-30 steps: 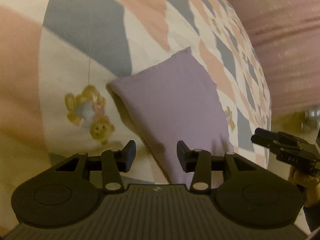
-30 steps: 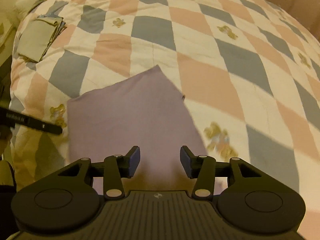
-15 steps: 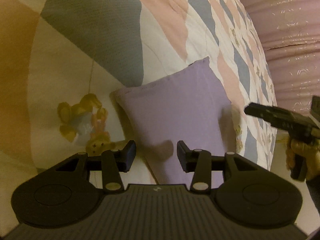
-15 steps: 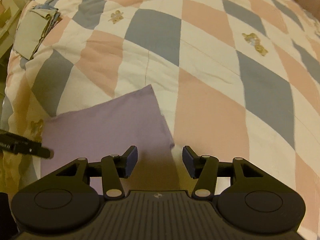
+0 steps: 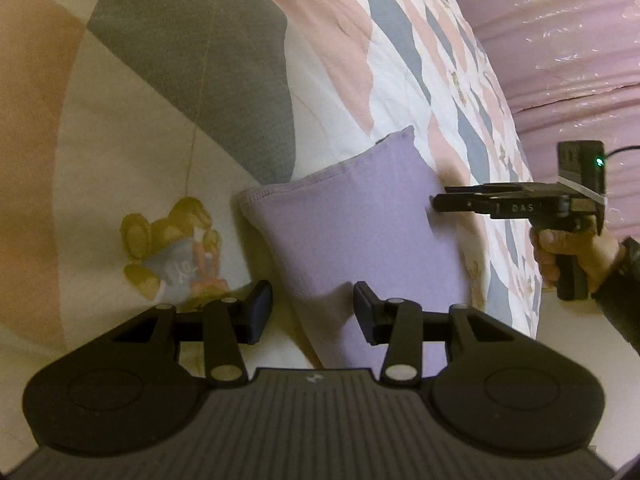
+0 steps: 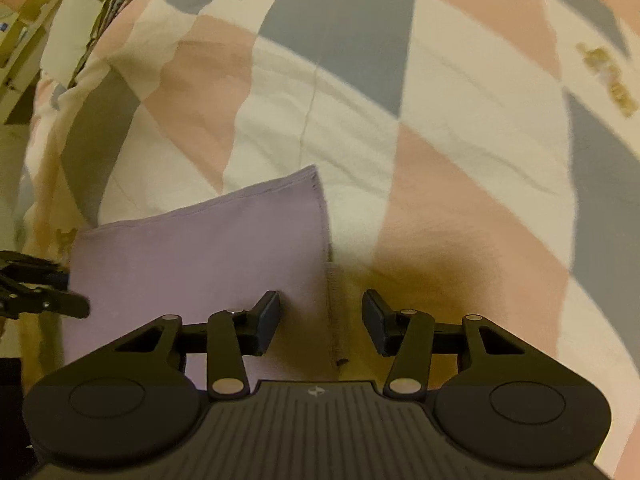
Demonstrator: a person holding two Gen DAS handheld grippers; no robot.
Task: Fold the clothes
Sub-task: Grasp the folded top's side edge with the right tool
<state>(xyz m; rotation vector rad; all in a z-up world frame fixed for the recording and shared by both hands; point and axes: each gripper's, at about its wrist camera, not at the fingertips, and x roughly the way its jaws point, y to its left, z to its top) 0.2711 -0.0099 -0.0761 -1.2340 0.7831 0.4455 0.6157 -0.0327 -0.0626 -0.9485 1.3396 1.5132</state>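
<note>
Lilac cloth lies flat on the patchwork quilt, close to the quilt's near edge, and from where I stand it looks already folded down to a neat rectangle with stitched hems showing along its far side. I'd judge the folding well on, perhaps with one more fold to halve it, or only the carrying off to a pile left. Neither tool has hold of it. The left gripper hovers with its jaws wide, straddling the cloth's left-hand edge, one finger over the quilt beside a printed teddy bear and the other over the lilac fabric. The right gripper is likewise spread wide, astride the cloth's right-hand edge, where a doubled hem runs towards the camera. The left wrist view gives what the other cannot: the right tool seen from the side, gripped in a person's hand with a dark sleeve, its tips right at the cloth's far side edge, and a pink padded headboard behind the quilt. The right wrist view alone shows a stack of folded clothes near the quilt's far left corner, well apart from the lilac piece, and the left tool's tip poking in from the left.
</note>
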